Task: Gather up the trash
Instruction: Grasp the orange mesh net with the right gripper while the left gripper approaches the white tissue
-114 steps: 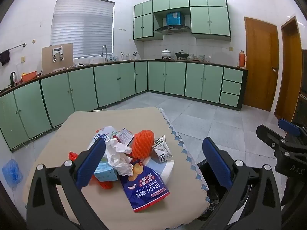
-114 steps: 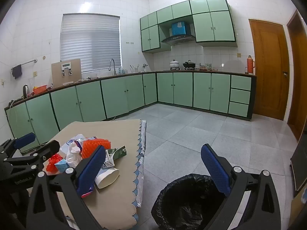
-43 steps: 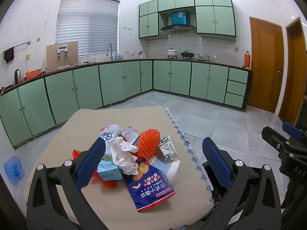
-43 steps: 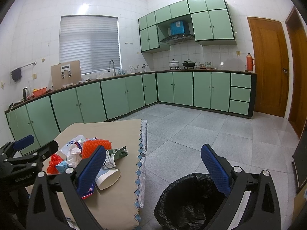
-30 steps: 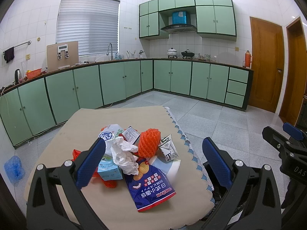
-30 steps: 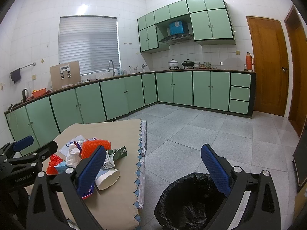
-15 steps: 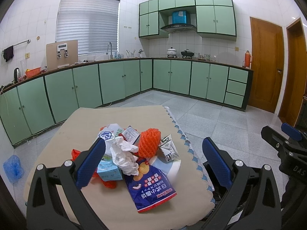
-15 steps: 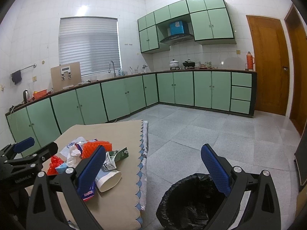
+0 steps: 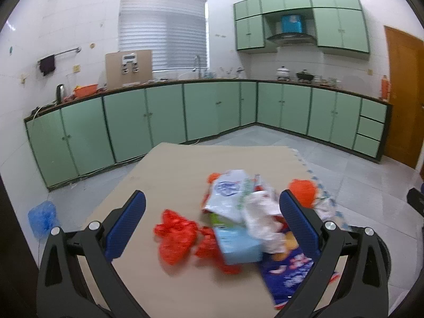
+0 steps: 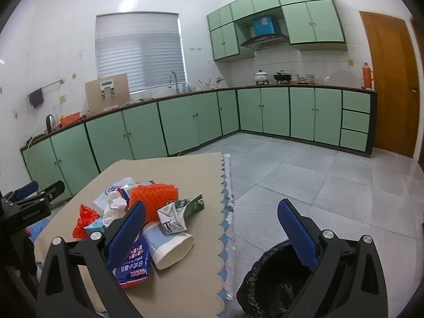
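Note:
A heap of trash lies on a beige table (image 9: 169,164): a red plastic bag (image 9: 176,234), a light blue carton (image 9: 237,245), crumpled white tissue (image 9: 261,213), a blue snack bag (image 9: 287,273), an orange foam net (image 9: 302,188). My left gripper (image 9: 212,222) is open above the heap's left part, holding nothing. In the right wrist view the heap also shows a paper cup (image 10: 169,249) and a flattened green carton (image 10: 180,210). My right gripper (image 10: 212,228) is open and empty over the table's right edge. A black-bagged bin (image 10: 278,283) stands on the floor below it.
Green cabinets (image 10: 185,122) line the far walls under a counter with a sink and pots. A blue bag (image 9: 42,217) lies on the floor left of the table. A wooden door (image 10: 389,79) is at the right. Grey tiled floor (image 10: 304,175) lies beyond the table.
My left gripper has swung left and nearer the table, so the heap now sits right of centre and looks blurred. My right gripper has shifted left, toward the table.

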`<state>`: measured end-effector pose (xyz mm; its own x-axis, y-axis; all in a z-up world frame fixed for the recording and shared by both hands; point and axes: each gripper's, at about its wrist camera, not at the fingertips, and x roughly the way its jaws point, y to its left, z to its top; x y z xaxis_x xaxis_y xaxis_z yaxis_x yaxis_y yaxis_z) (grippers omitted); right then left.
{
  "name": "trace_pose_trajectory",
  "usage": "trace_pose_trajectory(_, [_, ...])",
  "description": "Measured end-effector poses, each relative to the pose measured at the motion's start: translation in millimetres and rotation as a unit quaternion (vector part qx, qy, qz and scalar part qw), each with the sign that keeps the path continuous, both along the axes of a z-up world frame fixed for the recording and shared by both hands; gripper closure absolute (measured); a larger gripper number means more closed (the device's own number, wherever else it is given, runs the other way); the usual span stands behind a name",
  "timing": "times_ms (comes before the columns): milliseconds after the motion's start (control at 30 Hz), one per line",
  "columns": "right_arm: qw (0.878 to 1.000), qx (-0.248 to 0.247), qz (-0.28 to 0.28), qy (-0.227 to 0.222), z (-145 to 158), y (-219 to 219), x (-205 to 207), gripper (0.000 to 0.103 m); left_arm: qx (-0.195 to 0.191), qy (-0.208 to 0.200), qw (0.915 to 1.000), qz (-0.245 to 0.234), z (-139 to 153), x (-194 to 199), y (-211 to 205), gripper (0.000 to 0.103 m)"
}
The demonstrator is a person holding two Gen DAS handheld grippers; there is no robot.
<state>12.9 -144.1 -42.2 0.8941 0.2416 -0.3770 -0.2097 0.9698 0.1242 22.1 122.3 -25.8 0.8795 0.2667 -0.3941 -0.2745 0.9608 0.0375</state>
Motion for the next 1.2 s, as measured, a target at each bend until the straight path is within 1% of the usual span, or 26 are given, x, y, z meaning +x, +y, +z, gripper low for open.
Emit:
trace_pose_trajectory(133, [1.000,-0.008,0.014,-0.003,-5.3,20.8,13.3,0.006,0.005,0.011,0.9997,0.020,-7.3,6.2,18.1,0.006])
trace_pose_trajectory(267, [0.999,-0.008,0.029,0.013,-9.8,38.7,31.9,0.006,0.007,0.020,0.9993,0.032,-14.0,12.6,34.6,0.006])
trace_pose_trajectory(400, [0.999,-0.013,0.039,0.019,-18.3,62.5,49.4,0.006,-0.004,0.029,0.9989,0.036,-19.7,18.3,48.5,0.006])
trace_pose_trajectory(500, [0.998,-0.015,0.045,0.028,-24.0,76.3,61.8,0.007,0.000,0.034,0.9987,0.037,-23.7,22.3,53.6,0.006])
trace_pose_trajectory(700, [0.997,-0.018,0.051,0.050,-38.9,103.0,85.6,0.016,-0.001,0.036,0.9985,0.041,-29.3,29.7,62.0,0.006])
trace_pose_trajectory(800, [0.997,-0.022,0.052,0.054,-42.4,112.0,93.3,0.022,-0.004,0.036,0.9985,0.042,-32.8,33.4,65.2,0.006])
trace_pose_trajectory(1033, [0.996,-0.034,0.056,0.065,-53.1,126.1,104.9,0.039,-0.007,0.029,0.9988,0.040,-35.6,43.5,67.3,0.006])
trace_pose_trajectory(1067, [0.995,-0.037,0.060,0.066,-53.8,127.1,105.0,0.046,-0.008,0.030,0.9988,0.039,-35.9,46.6,66.7,0.006])
trace_pose_trajectory(1100, [0.995,-0.040,0.064,0.067,-54.2,129.3,104.6,0.050,-0.009,0.030,0.9988,0.038,-36.2,49.0,66.5,0.006])
trace_pose_trajectory(1167, [0.993,-0.042,0.087,0.072,-55.7,131.9,105.1,0.068,-0.011,0.030,0.9989,0.034,-36.2,53.0,65.3,0.006])
trace_pose_trajectory(1200, [0.992,-0.039,0.097,0.074,-55.7,132.3,104.8,0.071,-0.011,0.030,0.9990,0.031,-36.4,53.8,64.9,0.006])
